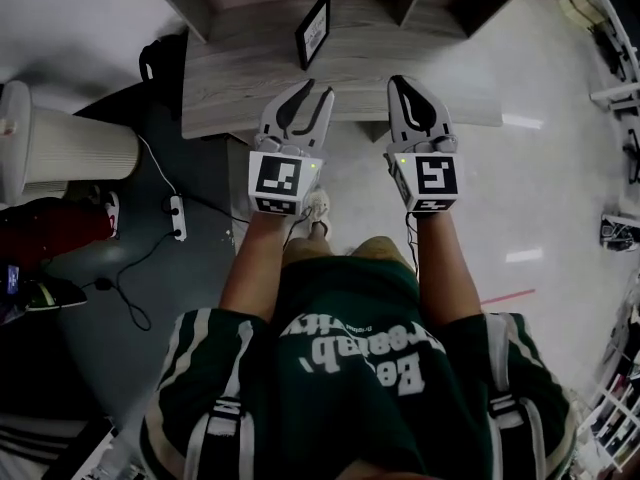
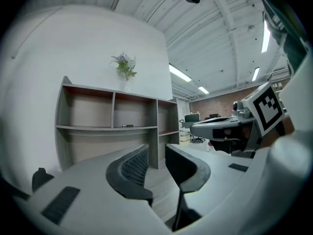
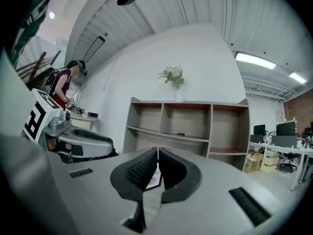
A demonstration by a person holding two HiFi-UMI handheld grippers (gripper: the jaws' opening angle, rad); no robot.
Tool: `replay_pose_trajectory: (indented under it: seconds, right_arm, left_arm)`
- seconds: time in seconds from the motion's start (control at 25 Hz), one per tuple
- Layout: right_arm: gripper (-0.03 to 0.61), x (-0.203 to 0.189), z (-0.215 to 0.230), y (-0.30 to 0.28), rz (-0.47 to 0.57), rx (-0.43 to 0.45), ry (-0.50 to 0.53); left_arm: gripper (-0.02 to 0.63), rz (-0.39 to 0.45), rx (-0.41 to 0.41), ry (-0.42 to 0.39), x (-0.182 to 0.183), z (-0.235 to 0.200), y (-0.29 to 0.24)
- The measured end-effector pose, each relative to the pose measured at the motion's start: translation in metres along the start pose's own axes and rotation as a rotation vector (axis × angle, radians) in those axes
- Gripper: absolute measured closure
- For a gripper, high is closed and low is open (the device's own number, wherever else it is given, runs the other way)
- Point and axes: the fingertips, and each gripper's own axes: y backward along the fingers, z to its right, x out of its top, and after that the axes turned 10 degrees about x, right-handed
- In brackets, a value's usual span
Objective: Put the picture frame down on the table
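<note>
Grey wood-grain table (image 1: pixel 240 80): one picture frame (image 1: pixel 313 30) stands on it, near upright, apparently just before the shelf unit (image 1: pixel 190 3) along its back edge.

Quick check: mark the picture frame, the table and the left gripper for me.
picture frame (image 1: pixel 313 30), head view, centre of its front.
table (image 1: pixel 240 88), head view, bare top left of the frame.
left gripper (image 1: pixel 320 88), head view, midway between its open jaws' tips.

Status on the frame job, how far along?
Done: the frame stands on the table, touched by neither gripper.
In hand: nothing. The left gripper is open and empty, and the right gripper is shut on nothing. Both hover near the table's front edge, short of the frame.
Left: if "down" means flat, laying it over is not yet done. Otherwise it looks finished.
</note>
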Motion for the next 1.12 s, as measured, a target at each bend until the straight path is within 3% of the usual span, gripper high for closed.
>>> replay_pose_trajectory:
  seconds: [0.12,0.2,0.8,1.12]
  right_arm:
    - [0.543,0.006,-0.006,0.042,0.02,0.005,0.005]
    - [0.543,0.011,-0.007,0.071,0.033,0.01,0.011]
    - [0.543,0.036,-0.046,0.273,0.11,0.053,0.02]
    - [0.543,0.043,-0.07,0.326,0.119,0.085,0.061]
  left_arm:
    - [0.525,0.01,0.027,-0.001,0.008,0.028,0.03]
    - [0.595,0.014,0.054,-0.008,0.015,0.047,0.048]
    - [0.595,0.057,0.105,-0.04,0.057,0.185,0.206]
    - [0.595,0.072,0.16,-0.054,0.078,0.211,0.263]
